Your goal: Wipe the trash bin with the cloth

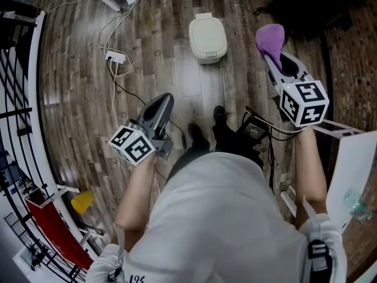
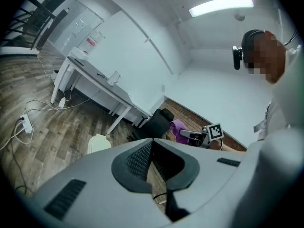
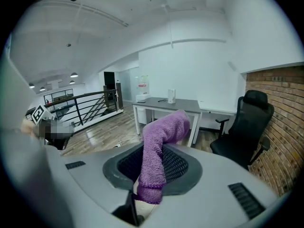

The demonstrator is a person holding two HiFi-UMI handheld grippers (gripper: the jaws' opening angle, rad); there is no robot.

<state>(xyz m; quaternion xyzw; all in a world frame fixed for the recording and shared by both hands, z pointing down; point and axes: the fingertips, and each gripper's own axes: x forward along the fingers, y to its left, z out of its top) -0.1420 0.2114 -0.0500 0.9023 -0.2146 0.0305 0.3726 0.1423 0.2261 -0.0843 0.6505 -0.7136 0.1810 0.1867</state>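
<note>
In the head view a cream trash bin (image 1: 207, 37) with its lid down stands on the wood floor ahead of me. My right gripper (image 1: 273, 56) is held to the right of it and is shut on a purple cloth (image 1: 270, 38), which sticks up past the jaw tips. The right gripper view shows the cloth (image 3: 159, 151) pinched between the jaws of that gripper (image 3: 160, 148) and flopping over. My left gripper (image 1: 164, 101) hangs lower left of the bin, shut and empty. The left gripper view shows its tips (image 2: 151, 144) together, with the bin (image 2: 98, 143) low on the floor and the cloth (image 2: 179, 129) beyond.
A power strip with cables (image 1: 115, 56) lies on the floor left of the bin. A black railing (image 1: 17, 69) runs along the left. A black office chair (image 3: 247, 127) and a white desk (image 3: 166, 106) stand by the wall. A white table (image 1: 353, 164) is at my right.
</note>
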